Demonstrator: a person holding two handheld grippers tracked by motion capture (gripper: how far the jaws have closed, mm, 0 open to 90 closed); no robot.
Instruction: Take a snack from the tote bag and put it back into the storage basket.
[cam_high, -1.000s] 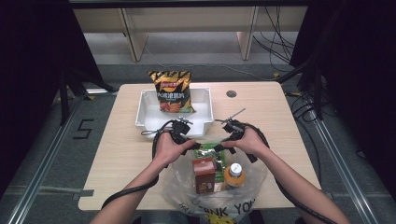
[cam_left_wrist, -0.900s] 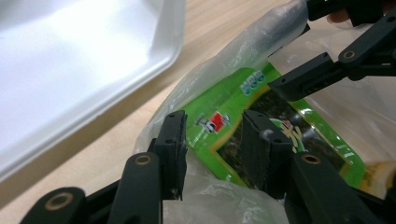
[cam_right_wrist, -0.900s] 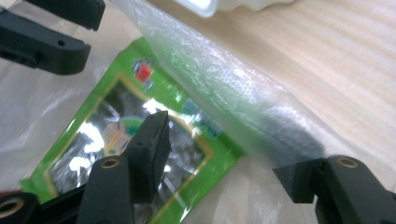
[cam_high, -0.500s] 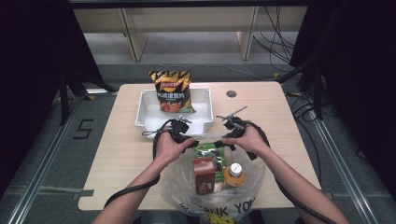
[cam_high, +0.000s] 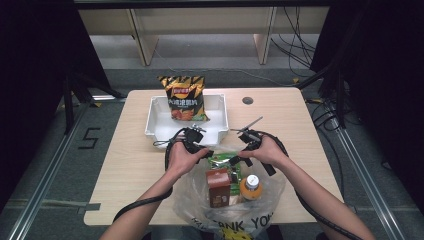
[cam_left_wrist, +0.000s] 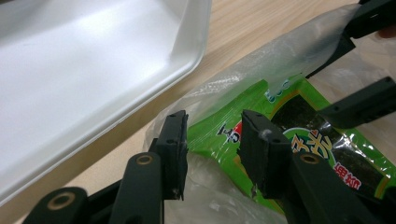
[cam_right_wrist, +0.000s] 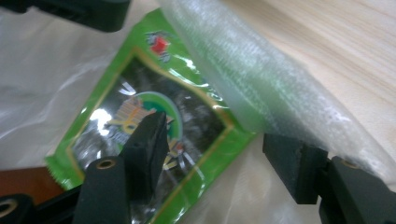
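The green snack packet (cam_right_wrist: 154, 116) lies flat, long axis slanting across the bag mouth.

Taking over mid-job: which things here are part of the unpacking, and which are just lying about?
In the job:
plastic bag
green seaweed packet
brown carton
orange-capped bottle
white tray
chips bag
left gripper
right gripper

Lying about:
floor cables

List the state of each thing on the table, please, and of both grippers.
Bag: open, lying flat.
Green packet: flat in the bag mouth.
Brown carton: in the bag.
Bottle: capped, in the bag.
Chips: leaning in tray.
Left gripper: open.
Right gripper: open, just widened.
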